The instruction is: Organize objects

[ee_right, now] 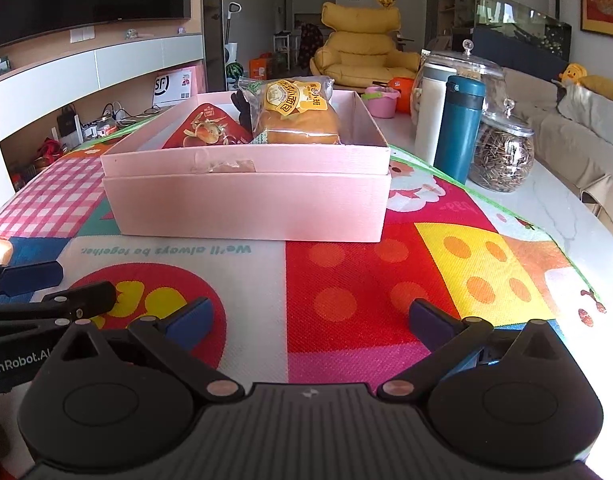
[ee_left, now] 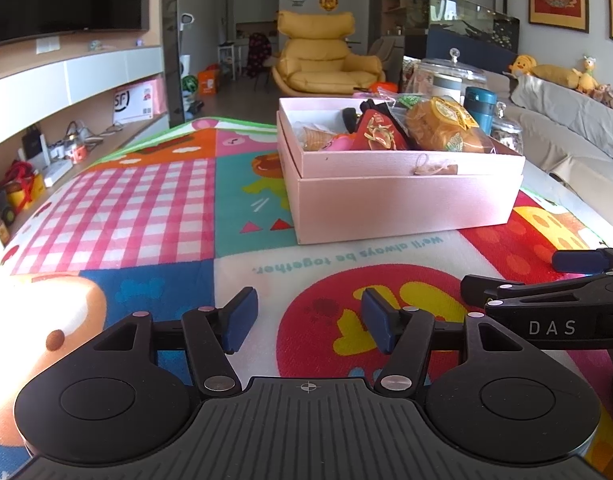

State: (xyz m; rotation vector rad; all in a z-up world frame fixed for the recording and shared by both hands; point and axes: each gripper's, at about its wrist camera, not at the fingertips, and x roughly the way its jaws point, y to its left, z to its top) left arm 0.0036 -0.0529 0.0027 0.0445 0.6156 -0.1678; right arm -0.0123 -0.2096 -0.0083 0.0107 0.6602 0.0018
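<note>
The pink box (ee_left: 402,196) sat on the colourful mat (ee_left: 146,200) that covered the tabletop, ahead of my left gripper (ee_left: 309,318) and a little to its right. In the left wrist view it already held a bagged bun (ee_left: 442,126), a red snack packet (ee_left: 380,134) and what looked like an ice-cream cone (ee_left: 316,136), with something pink beside it that I could not make out. My left gripper was spread, nothing between its blue pads (ee_left: 238,320), and it hung low over the mat, well short of the box. My right gripper reached in from the right edge of that view.

In the right wrist view the box (ee_right: 246,204) stood straight ahead, with the bun (ee_right: 296,114) and the red packet (ee_right: 208,130) showing above its rim. My right gripper (ee_right: 308,322) was spread wide and empty too. A teal flask (ee_right: 460,128), a white bottle (ee_right: 428,112) and a jar of seeds (ee_right: 502,152) stood just to the right of the box, off the mat.

I judged the tidying largely done: the mat around the box was bare of loose things and both grippers were free. Whether the bottles and jar belonged to the job, I could not tell.
</note>
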